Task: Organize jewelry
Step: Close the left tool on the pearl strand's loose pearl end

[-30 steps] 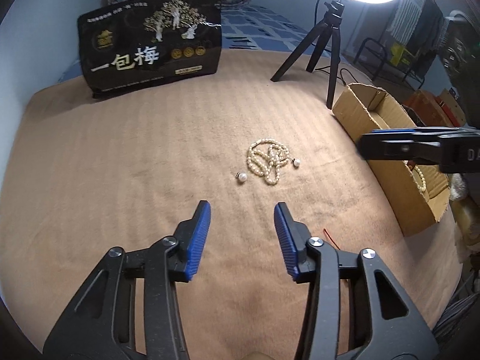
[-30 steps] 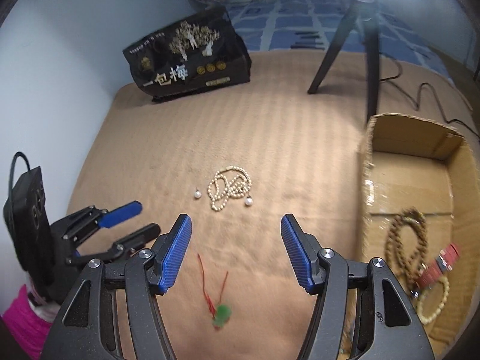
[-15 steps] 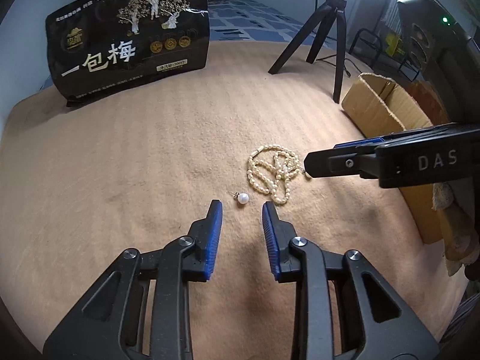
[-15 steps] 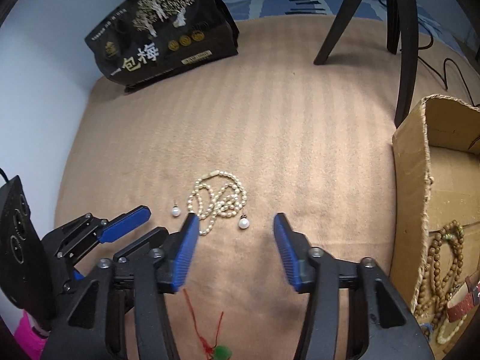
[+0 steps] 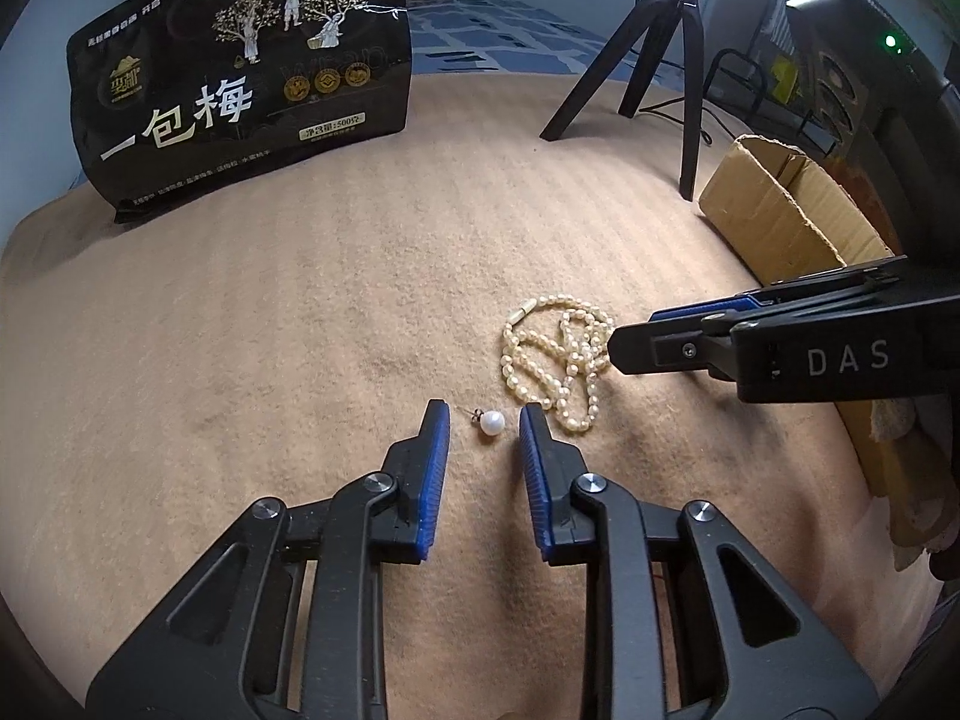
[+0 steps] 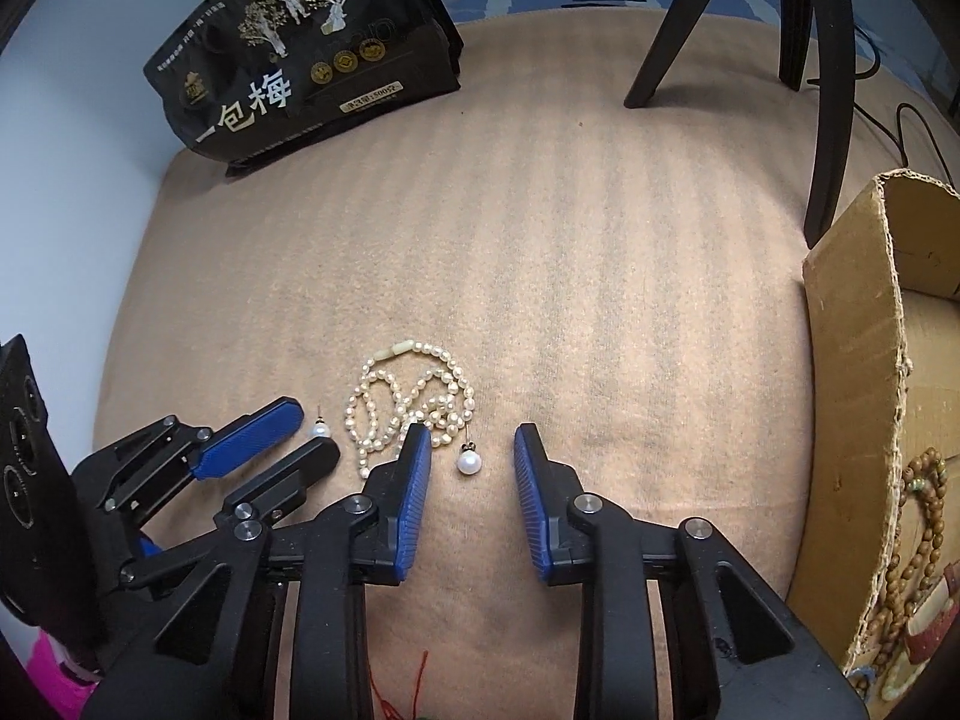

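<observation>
A cream pearl necklace [image 5: 555, 354] lies coiled on the tan blanket; it also shows in the right wrist view [image 6: 408, 405]. One white pearl earring [image 5: 492, 422] lies between the fingertips of my left gripper [image 5: 480, 417], which is open and low over the blanket. A second pearl earring [image 6: 468, 461] lies between the fingertips of my right gripper [image 6: 471, 447], also open. The right gripper reaches in from the right in the left wrist view [image 5: 636, 342], beside the necklace. The left gripper [image 6: 300, 429] shows at the left in the right wrist view, around the first earring [image 6: 320, 429].
A cardboard box [image 6: 864, 420] at the right holds wooden bead strings [image 6: 912, 516] and other jewelry. A black snack bag [image 5: 240, 78] stands at the back. A black tripod [image 5: 672, 54] stands behind the box. A red cord [image 6: 408, 684] lies near my right gripper's base.
Both grippers have moved forward and down toward the jewelry. Each now has a pearl earring between its fingertips. The left jaws have narrowed from one second ago.
</observation>
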